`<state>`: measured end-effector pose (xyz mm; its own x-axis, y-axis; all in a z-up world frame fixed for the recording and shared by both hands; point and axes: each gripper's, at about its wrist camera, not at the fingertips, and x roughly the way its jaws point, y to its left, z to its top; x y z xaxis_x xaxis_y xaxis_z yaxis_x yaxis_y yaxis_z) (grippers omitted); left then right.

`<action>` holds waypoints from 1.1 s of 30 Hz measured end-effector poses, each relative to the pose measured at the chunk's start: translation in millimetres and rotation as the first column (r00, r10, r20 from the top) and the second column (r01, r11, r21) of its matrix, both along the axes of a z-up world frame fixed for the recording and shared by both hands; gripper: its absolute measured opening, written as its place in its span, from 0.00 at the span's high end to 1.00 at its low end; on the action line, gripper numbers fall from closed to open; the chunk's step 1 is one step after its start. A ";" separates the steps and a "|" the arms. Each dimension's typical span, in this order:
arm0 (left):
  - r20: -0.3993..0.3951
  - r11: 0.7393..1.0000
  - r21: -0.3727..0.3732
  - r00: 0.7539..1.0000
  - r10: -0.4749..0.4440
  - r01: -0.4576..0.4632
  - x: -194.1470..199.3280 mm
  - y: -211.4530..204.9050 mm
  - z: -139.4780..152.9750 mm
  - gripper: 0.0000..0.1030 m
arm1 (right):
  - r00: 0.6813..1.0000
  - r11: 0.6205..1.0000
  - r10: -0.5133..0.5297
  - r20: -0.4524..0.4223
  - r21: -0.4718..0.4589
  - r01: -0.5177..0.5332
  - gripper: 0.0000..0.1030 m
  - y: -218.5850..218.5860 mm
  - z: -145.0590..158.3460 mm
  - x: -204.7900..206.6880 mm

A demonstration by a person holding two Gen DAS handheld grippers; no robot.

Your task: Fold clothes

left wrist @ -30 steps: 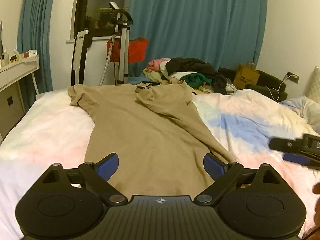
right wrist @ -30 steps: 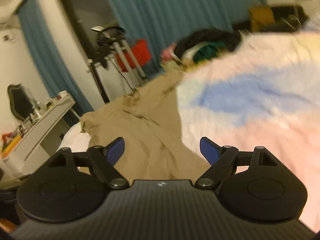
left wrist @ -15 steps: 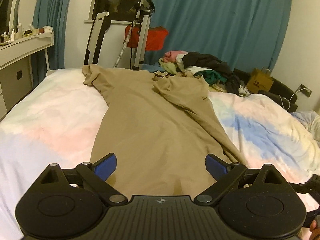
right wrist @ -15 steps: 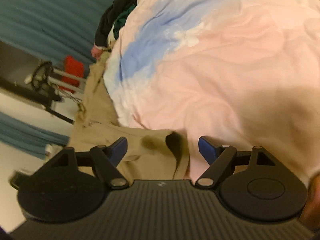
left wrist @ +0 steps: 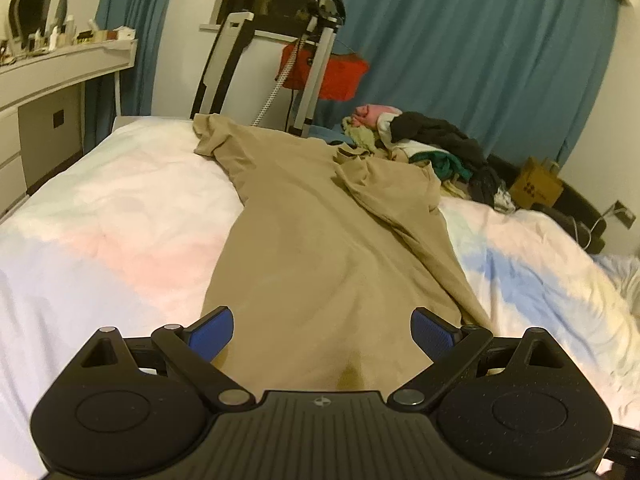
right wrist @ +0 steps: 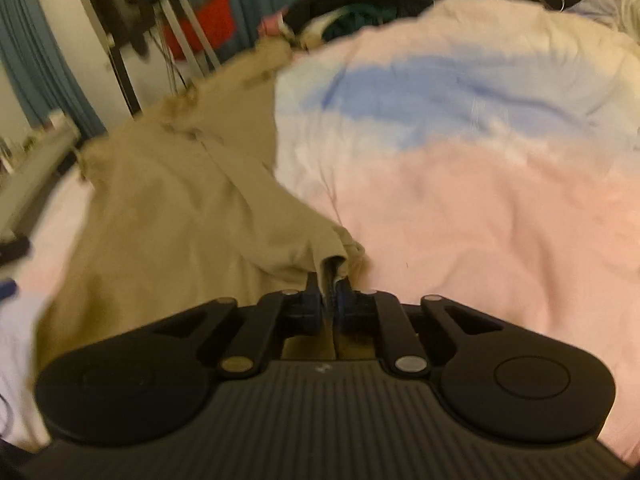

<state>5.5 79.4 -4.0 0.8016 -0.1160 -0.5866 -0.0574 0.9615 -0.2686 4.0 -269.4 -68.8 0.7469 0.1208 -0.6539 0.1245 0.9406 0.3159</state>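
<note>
One tan garment (left wrist: 320, 248) lies spread lengthwise on the bed (left wrist: 120, 216), its far right sleeve already turned inward over the body. The cloth looks thin, soft and limp; it is judged light, prone to sag and wrinkle, and best taken at hem corners or along a side seam, not mid-panel.

The right gripper (right wrist: 329, 294) has just closed; its fingers are pressed together on the near right corner of the garment's hem, which bunches between them. The left gripper (left wrist: 322, 330) stands wide open above the near hem, holding nothing.

Count: one garment being worked on, two grippers, and one heap of unfolded clothes (left wrist: 424, 144) at the far end of the bed, its items too tangled to number.
</note>
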 end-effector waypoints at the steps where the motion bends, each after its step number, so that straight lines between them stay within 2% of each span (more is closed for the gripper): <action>1: 0.004 1.000 -0.012 1.000 0.003 -0.003 -1.4 2.0 1.7 0.06 | 0.999 1.000 0.001 0.035 0.001 -0.001 0.91 1.1 9.4 -6.9; 5: 0.030 0.999 -0.053 0.999 0.012 -0.010 -5.1 11.4 10.0 0.06 | 0.985 1.000 0.016 0.171 -0.006 -0.016 0.92 11.9 49.2 -33.4; 9: 0.084 0.997 -0.066 0.996 0.035 -0.029 -11.0 23.9 21.7 0.06 | 0.947 0.983 0.161 0.276 -0.130 -0.129 0.92 59.8 85.7 -57.9; 11: 0.109 0.996 -0.070 0.992 0.056 -0.049 -13.4 32.7 27.0 0.06 | 0.917 0.954 0.268 0.294 -0.217 -0.209 0.93 94.5 93.4 -65.3; 14: 0.121 0.993 -0.090 0.989 0.084 -0.074 -13.9 45.6 31.6 0.06 | 0.869 0.871 0.434 0.240 -0.358 -0.336 0.93 153.6 84.5 -68.0; 17: 0.106 0.989 -0.116 0.989 0.103 -0.090 -12.6 57.0 29.7 0.06 | 0.838 0.783 0.532 0.122 -0.447 -0.432 0.94 196.6 51.4 -55.4; 19: 0.082 0.988 -0.128 0.992 0.100 -0.089 -10.4 60.9 25.5 0.06 | 0.838 0.755 0.545 0.032 -0.453 -0.474 0.94 208.8 27.8 -41.7; 22: 0.048 0.985 -0.149 0.995 0.092 -0.084 -6.7 66.2 19.3 0.06 | 0.848 0.777 0.530 -0.031 -0.384 -0.500 0.94 202.2 15.9 -30.0; 24: 0.032 0.984 -0.169 0.998 0.063 -0.056 -3.7 63.5 15.0 0.06 | 0.854 0.792 0.520 -0.010 -0.369 -0.487 0.94 193.3 28.3 -30.0; 28: 0.004 0.979 -0.202 1.000 -0.013 0.013 0.4 51.3 5.4 0.08 | 0.869 0.834 0.487 0.088 -0.344 -0.432 0.92 165.5 69.7 -31.9; 31: -0.026 0.968 -0.236 0.995 -0.095 0.086 2.9 36.7 -2.8 0.12 | 0.904 0.893 0.403 0.145 -0.281 -0.353 0.90 129.2 99.3 -23.2; 32: -0.037 0.963 -0.248 0.992 -0.121 0.108 3.6 31.8 -5.7 0.13 | 0.915 0.911 0.372 0.160 -0.254 -0.325 0.87 117.1 108.0 -20.3; 33: -0.048 0.956 -0.263 0.988 -0.148 0.130 4.4 26.5 -8.6 0.15 | 0.923 0.926 0.346 0.168 -0.219 -0.307 0.77 105.9 112.7 -16.1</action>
<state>9.9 105.9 -12.5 0.7271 -0.3780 -0.5731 0.0459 0.8597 -0.5087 -12.2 -163.6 43.9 0.8037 0.2714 -0.5296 -0.2468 0.9618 0.1184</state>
